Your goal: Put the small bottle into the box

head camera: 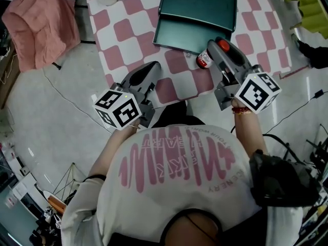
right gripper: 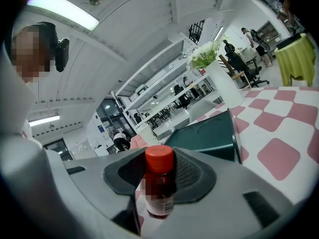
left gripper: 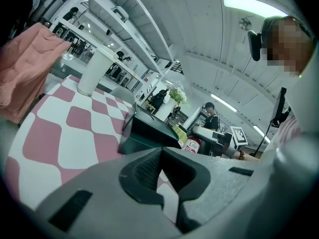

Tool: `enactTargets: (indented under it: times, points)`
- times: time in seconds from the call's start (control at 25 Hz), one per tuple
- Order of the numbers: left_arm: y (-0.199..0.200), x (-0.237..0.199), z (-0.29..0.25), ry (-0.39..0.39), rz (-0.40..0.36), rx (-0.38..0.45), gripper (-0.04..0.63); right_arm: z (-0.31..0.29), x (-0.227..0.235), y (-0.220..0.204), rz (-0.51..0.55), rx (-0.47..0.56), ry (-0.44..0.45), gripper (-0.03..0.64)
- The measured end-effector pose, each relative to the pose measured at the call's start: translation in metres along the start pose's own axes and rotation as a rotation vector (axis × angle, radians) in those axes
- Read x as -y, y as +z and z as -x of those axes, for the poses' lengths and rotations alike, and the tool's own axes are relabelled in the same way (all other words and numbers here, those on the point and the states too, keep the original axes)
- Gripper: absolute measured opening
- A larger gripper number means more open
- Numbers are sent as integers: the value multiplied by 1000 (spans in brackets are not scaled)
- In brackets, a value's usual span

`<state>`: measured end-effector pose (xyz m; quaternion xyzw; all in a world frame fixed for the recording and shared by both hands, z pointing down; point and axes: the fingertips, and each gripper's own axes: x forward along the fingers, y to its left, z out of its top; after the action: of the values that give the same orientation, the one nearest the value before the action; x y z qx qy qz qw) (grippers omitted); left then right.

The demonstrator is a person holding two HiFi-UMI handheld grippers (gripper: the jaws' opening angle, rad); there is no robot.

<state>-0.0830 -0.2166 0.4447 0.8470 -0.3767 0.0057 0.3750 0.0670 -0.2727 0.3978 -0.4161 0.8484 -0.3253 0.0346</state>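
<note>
By my reading, the person is working through the grasp-and-carry step. The right gripper (head camera: 215,51) is clamping the small bottle (head camera: 204,60) just beside the near edge of the open dark green box (head camera: 177,35), over the pink-and-white checked cloth (head camera: 130,29). In the right gripper view its jaws are drawn in only as far as the bottle (right gripper: 159,190) allows. The dark pads are pressing it from both sides below its red cap, and it is standing upright between them (whether its base is resting on the cloth or hanging clear, I cannot tell). The next move is probably calling for a lift and a short carry forward over the box wall, with the bottle kept upright, then the jaws easing apart inside. The left gripper (head camera: 148,72) is hovering near the table's front edge, well apart from the bottle, with its jaws closed together on nothing.
</note>
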Motion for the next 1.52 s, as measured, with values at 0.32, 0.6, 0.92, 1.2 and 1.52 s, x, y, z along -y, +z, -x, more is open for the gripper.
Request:
enactTargets:
  times: [0.32,0.6,0.92,1.2,1.52]
  points:
    - [4,-4,-14,-17,15,-26,8,-11,7,11,-1,6,-22,147]
    - [20,-8,-25,-30,25,-11,8,-21,17,20,28,-21,-61,147]
    - [41,-12,-35,-33,36,15,8,-44,24,23,127,-100,-72,147]
    - [64,-17,-45,-44,45,42,8,-61,23,25,148,-142,-55,147]
    - [89,-20,-43,-36,30,86,8,-79,8,10,277,-238,-17,147]
